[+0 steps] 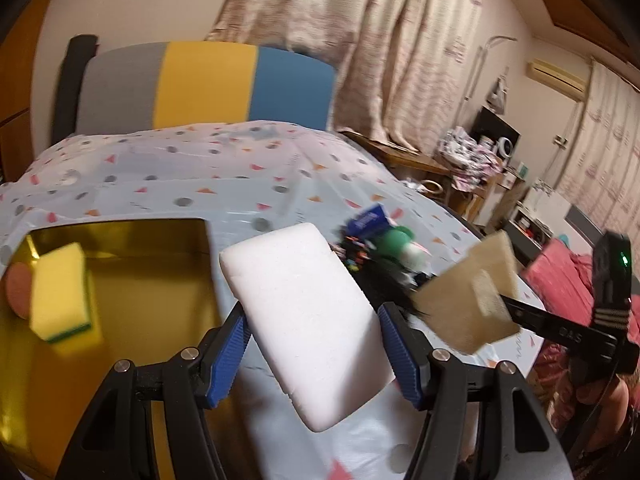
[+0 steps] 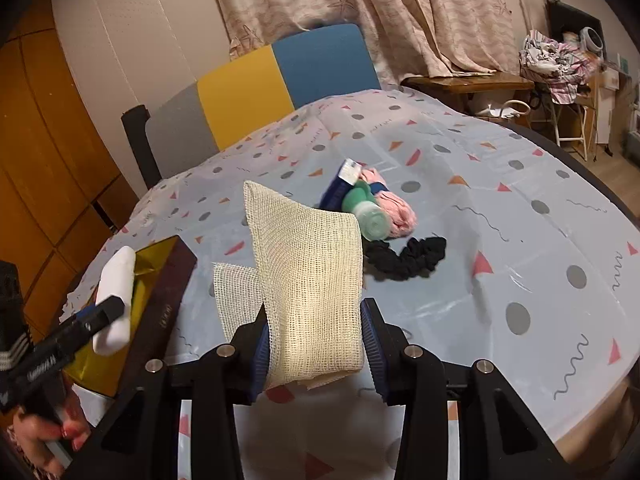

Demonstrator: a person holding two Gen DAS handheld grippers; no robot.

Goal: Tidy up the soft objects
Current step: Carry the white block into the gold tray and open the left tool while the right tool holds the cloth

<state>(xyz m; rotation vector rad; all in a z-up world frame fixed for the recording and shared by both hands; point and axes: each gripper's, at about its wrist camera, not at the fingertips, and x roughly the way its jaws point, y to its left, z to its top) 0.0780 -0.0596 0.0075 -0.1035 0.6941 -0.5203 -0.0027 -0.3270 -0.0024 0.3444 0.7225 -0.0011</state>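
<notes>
Sponge point(image 1: 308, 324) and mesh cloth point(image 2: 312, 288) sit pinched in our left tongs point(image 1: 312, 344) and right tongs point(image 2: 316, 344), and either may slip out before reaching the gold box point(image 1: 120, 300).

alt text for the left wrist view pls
The left gripper holds a white sponge above a patterned tablecloth, beside a gold box containing a yellow sponge. At right, the right gripper holds a beige mesh cloth.
</notes>
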